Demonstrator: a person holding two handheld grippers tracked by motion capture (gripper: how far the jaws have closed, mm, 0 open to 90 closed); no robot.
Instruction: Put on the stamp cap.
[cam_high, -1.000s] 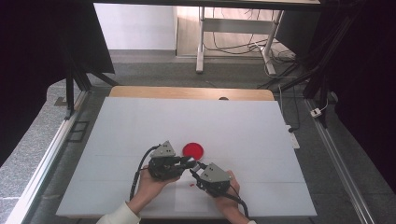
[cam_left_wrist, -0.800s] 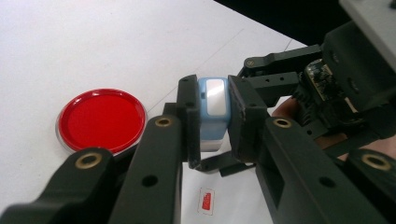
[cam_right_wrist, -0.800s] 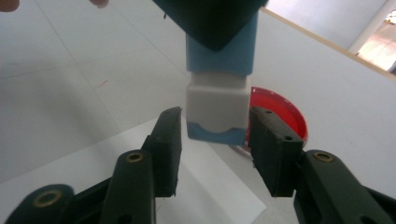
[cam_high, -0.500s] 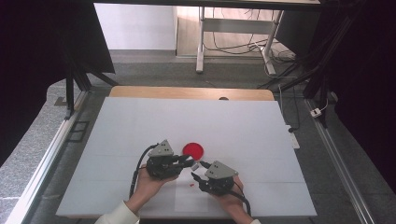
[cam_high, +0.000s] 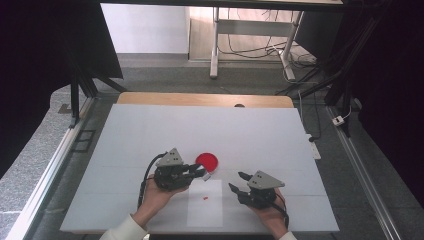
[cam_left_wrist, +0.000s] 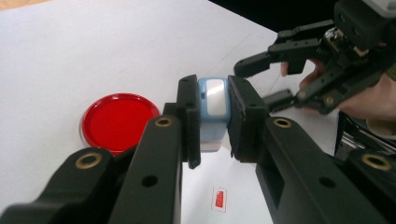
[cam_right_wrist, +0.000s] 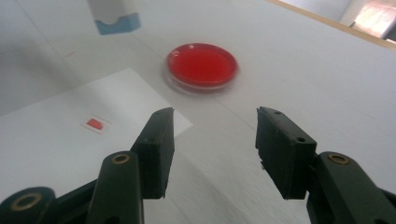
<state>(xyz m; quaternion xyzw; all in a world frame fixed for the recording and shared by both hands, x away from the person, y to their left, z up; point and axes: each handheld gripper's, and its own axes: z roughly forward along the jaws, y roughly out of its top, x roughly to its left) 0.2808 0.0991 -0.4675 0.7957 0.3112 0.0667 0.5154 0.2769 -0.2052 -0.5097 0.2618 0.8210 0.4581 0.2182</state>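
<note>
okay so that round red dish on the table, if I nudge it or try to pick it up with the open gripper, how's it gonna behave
The red dish looks flat and shallow, so it would probably slide across the smooth white table rather than tip or roll. Its clear rim suggests thin rigid plastic: likely light, stiff and somewhat slippery. It may be too wide for the right gripper to span, so an edge grip seems safer.

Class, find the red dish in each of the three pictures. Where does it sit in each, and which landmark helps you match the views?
High view: the red dish sits centre, on the table just right of the left tongs.
Left gripper view: red dish at left, beside the jaws.
Right gripper view: red dish upper centre, beyond the open jaws.
Shared landmark: the small red tag on the white sheet.
</note>
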